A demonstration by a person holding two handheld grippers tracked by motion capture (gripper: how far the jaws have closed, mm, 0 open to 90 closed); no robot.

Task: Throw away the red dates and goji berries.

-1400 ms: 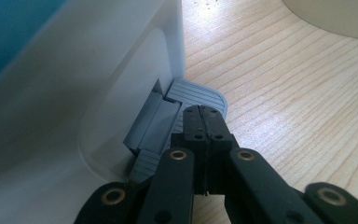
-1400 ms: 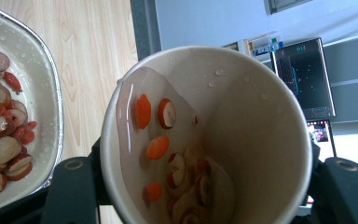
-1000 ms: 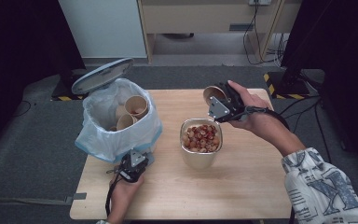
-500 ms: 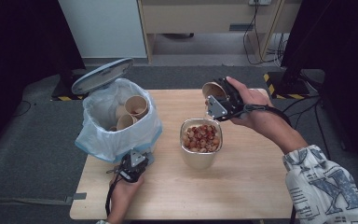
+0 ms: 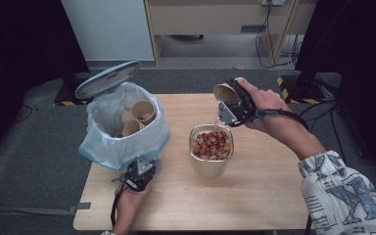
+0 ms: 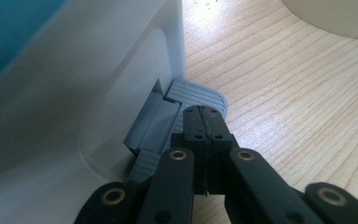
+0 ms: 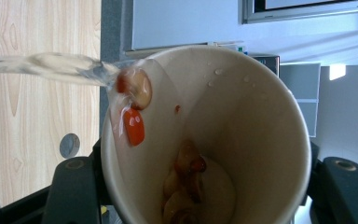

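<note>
Pressing the pedal (image 6: pixel 200 95) at the foot of the white pedal bin (image 5: pixel 122 134), near the desk's (image 5: pixel 274 196) front-left corner, the left gripper (image 5: pixel 138 175) keeps its jaws fully closed with nothing between them; it should hold steady so the lid (image 5: pixel 107 78) stays up. Farther in, at mid-desk, stands the steel container (image 5: pixel 211 155) of reddish pieces. Above its far rim the right gripper (image 5: pixel 230 105) clamps a paper cup (image 7: pixel 205 135), tipped on its side, its long axis near level, mouth toward the container. Liquid (image 7: pixel 42 65) streams off the lip while several pieces cling inside. Tilting further, slowly, with the lip kept over the container, should avoid splashing the desk.
</note>
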